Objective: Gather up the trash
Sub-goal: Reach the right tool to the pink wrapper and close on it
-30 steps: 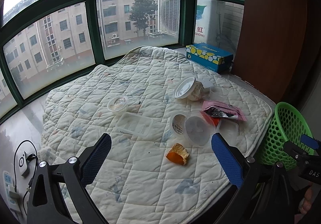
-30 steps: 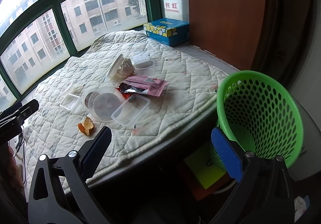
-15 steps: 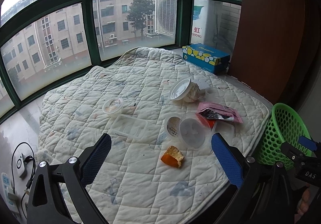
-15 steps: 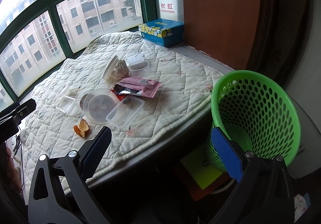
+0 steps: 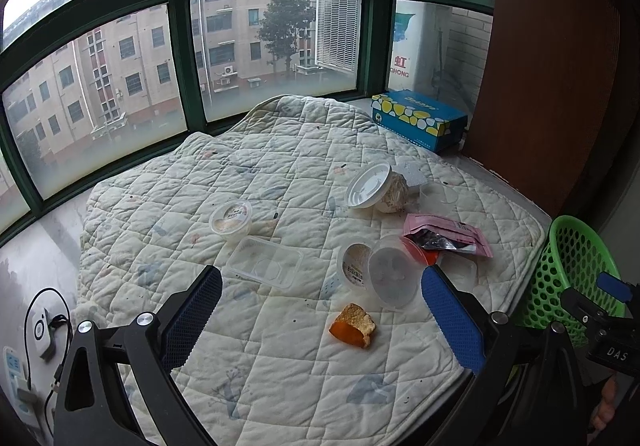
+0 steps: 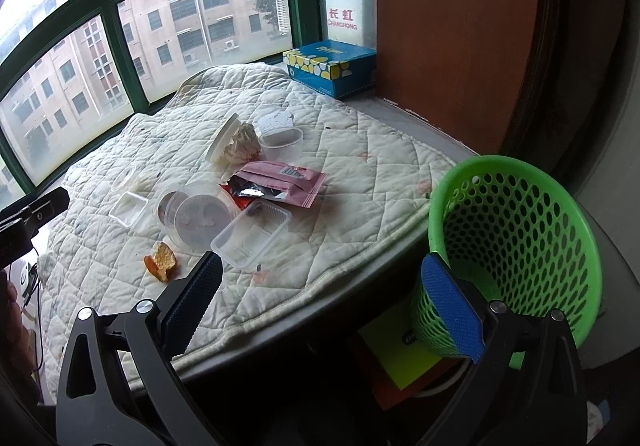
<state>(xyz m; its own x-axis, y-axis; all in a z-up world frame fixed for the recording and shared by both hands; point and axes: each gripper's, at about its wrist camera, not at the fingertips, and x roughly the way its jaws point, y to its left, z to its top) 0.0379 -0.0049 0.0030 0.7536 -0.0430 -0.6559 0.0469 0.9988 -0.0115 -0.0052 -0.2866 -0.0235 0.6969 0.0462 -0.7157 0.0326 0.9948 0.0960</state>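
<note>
Before me a white quilted mat (image 5: 280,174) lay spread over the window ledge, stained with small dark specks. At its far right corner sat a blue tissue box (image 5: 418,121) with yellow and white spots, close against a brown wooden panel (image 6: 456,26). Behind it all ran a curved window with dark green frames (image 5: 180,62), and through the glass I saw apartment blocks (image 5: 120,62) and a tree (image 5: 282,26). At my lower left, on the pale ledge beside the mat, lay a small white device with a black cable (image 5: 40,330).
</note>
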